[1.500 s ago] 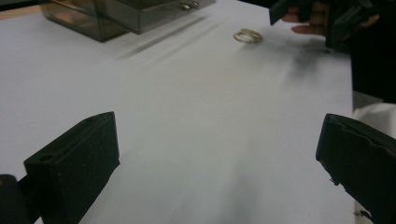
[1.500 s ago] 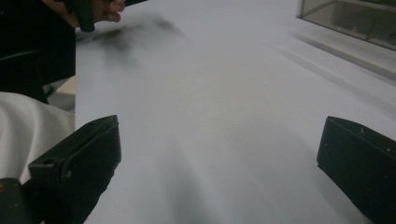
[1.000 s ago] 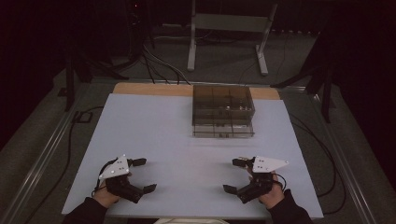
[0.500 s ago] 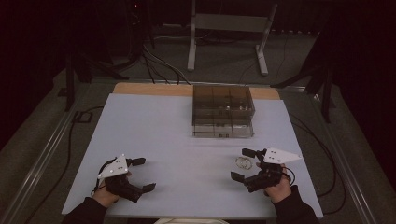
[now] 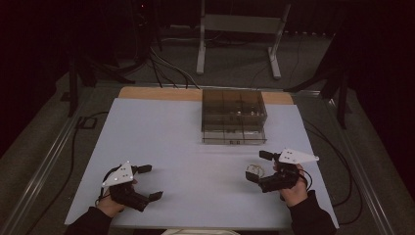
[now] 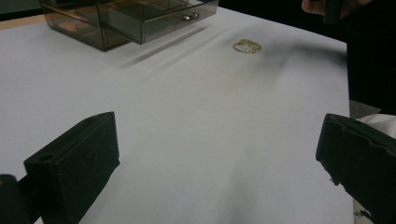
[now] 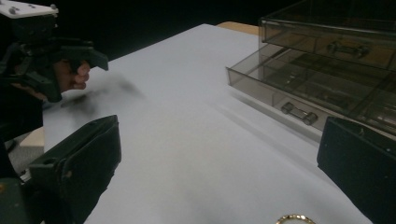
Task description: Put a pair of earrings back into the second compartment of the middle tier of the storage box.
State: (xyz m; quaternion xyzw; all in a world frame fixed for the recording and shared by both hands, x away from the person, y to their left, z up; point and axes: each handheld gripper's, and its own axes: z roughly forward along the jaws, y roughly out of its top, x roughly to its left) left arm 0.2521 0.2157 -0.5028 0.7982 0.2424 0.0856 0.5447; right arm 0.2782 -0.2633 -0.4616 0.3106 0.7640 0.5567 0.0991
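Both grippers spread and empty over the white counter (image 5: 195,147); gold ring lies at the right gripper's jaws.

The left gripper (image 5: 146,182) sits at 7 o'clock on the counter in the high view, jaws wide apart, holding nothing. The right gripper (image 5: 258,167) sits at 4 o'clock, jaws also wide apart, holding nothing. The small gold-coloured metal ring (image 5: 255,171) lies flat on the counter between the right gripper's jaws in the high view; whether either jaw touches it cannot be told. In the left gripper view the ring (image 6: 247,45) appears at 1 o'clock, well apart from that gripper. The smoky transparent plastic drawer box (image 5: 234,115) stands at 12 o'clock on the counter, its bottom drawer (image 7: 299,100) pulled partly out, metal handle (image 7: 299,113) facing the person.
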